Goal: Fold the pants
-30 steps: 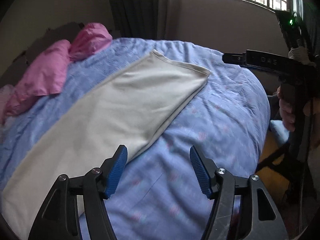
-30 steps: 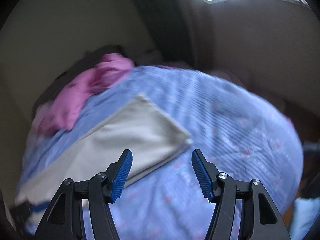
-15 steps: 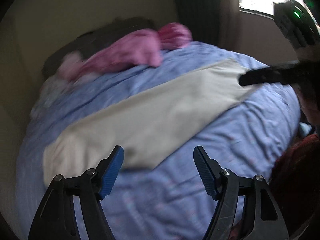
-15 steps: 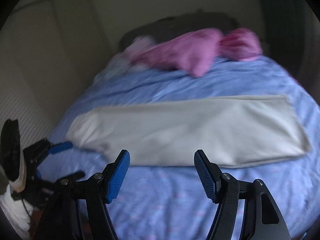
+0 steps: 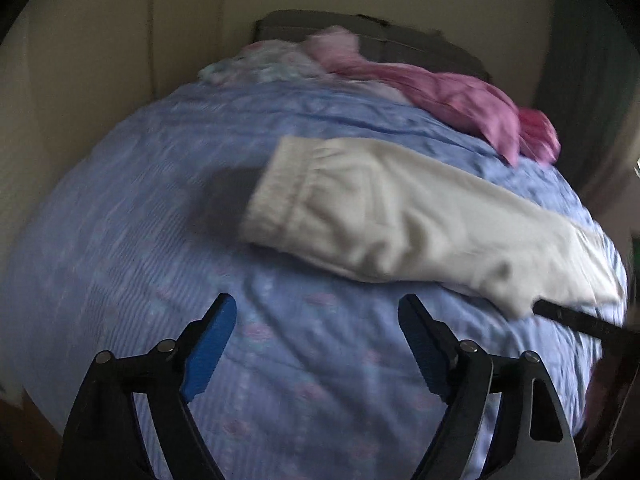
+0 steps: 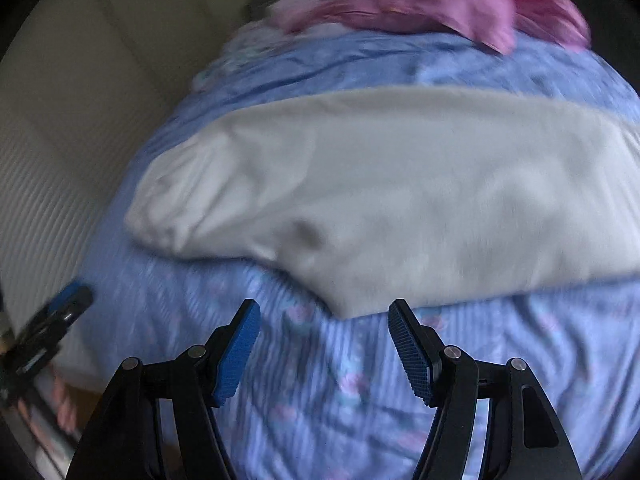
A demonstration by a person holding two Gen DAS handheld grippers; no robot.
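Cream cotton pants (image 5: 400, 216) lie on a lavender-blue striped bedspread (image 5: 160, 200) (dotted with pink motifs). The rumpled cloth (image 6: 420, 4) is magenta-pink.

You've got the cream-white pants (image 5: 400, 216) lying flat across the blue bed (image 5: 160, 240), folded lengthwise into one long strip. From your left wrist view the gathered elastic waistband sits at the left end, and the legs run off to the right. There's a soft ripple near the front edge, and in the right wrist view (image 6: 380, 184) they stretch nearly the whole width, blurred.
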